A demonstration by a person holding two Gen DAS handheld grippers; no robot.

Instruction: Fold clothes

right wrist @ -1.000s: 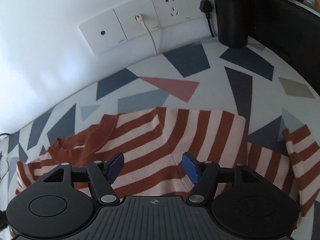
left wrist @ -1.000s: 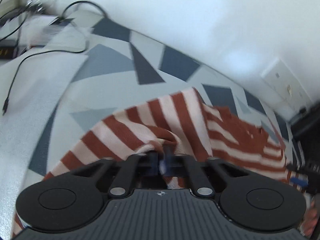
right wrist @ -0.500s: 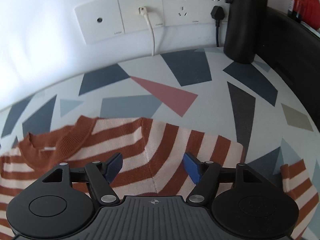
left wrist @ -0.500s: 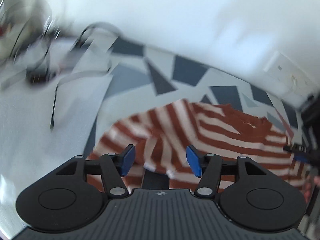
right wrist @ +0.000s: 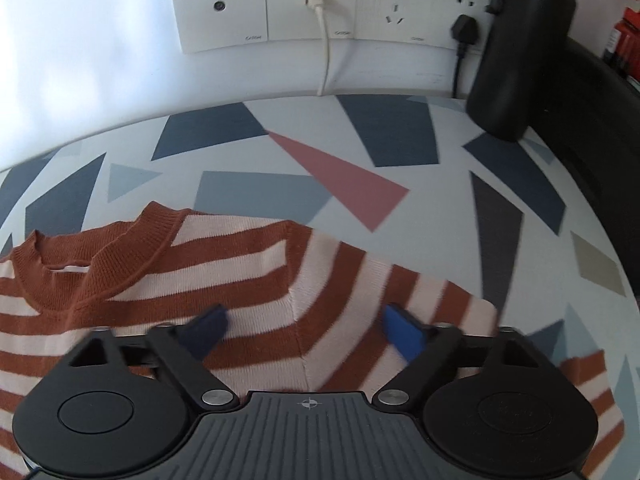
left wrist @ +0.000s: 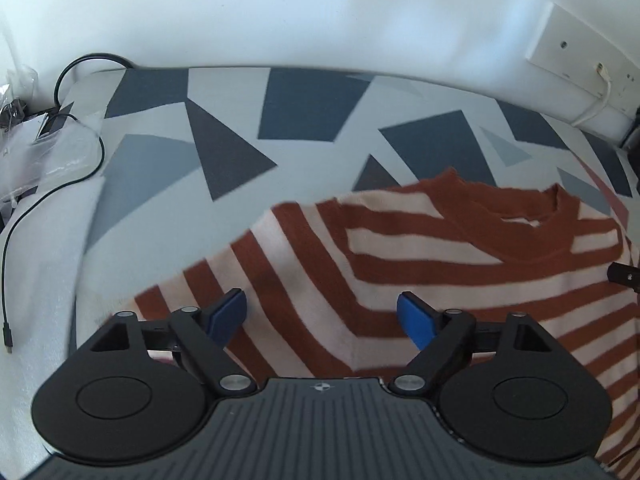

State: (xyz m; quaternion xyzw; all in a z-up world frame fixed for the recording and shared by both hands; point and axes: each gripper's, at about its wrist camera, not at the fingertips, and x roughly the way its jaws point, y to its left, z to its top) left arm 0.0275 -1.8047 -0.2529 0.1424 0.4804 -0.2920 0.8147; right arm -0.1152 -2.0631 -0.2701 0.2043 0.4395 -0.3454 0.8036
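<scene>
**Both grippers open over the striped sweater**

Both pairs of jaws stand spread wide with nothing between them. My left gripper (left wrist: 322, 314) hovers over the striped sweater (left wrist: 420, 264), which lies flat on the patterned tablecloth (left wrist: 224, 120); the folded-in left sleeve runs diagonally beneath the blue pads (left wrist: 230, 312), and the rust collar (left wrist: 516, 216) sits ahead and to the right. My right gripper (right wrist: 302, 330) hangs above the sweater's right shoulder seam, with the collar ahead to the left and a folded edge ending just beyond the right pad.

A second ago my left jaws were clamped on a bunched sleeve; they have since let go and opened, and the fabric now lies smooth. My right jaws were already open then, and the wall sockets (right wrist: 316, 4) now loom closer and higher in view.

Small grey lettering sits on the socket plates, too small to read. A black bottle (right wrist: 520, 52) stands by the wall.
</scene>
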